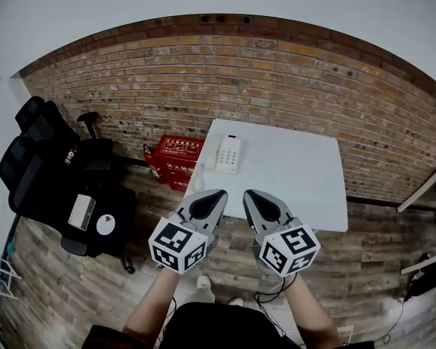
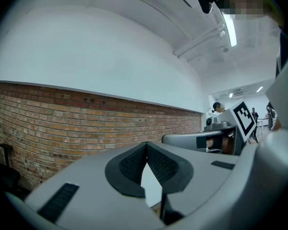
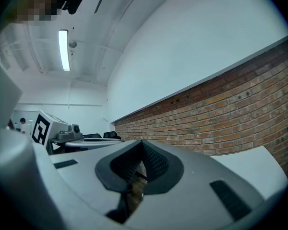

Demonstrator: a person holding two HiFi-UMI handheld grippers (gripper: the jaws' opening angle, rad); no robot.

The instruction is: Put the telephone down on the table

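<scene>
A white telephone (image 1: 225,153) with its handset along its left side rests on the far left part of a white table (image 1: 305,180). Both grippers hover side by side in front of the table's near edge, short of the phone. The left gripper (image 1: 219,193) is shut with nothing in it, and so is the right gripper (image 1: 248,193). In the left gripper view the dark pads (image 2: 134,164) meet at the tip (image 2: 147,143), with brick wall behind. The right gripper view shows the same closed tip (image 3: 142,142) and a corner of the table (image 3: 254,169).
A brick wall (image 1: 291,86) runs behind the table. A red crate (image 1: 179,155) with a fire extinguisher stands left of the table, and black office chairs (image 1: 54,173) stand further left. Another table edge (image 1: 429,195) shows at the right. The floor is wood planks.
</scene>
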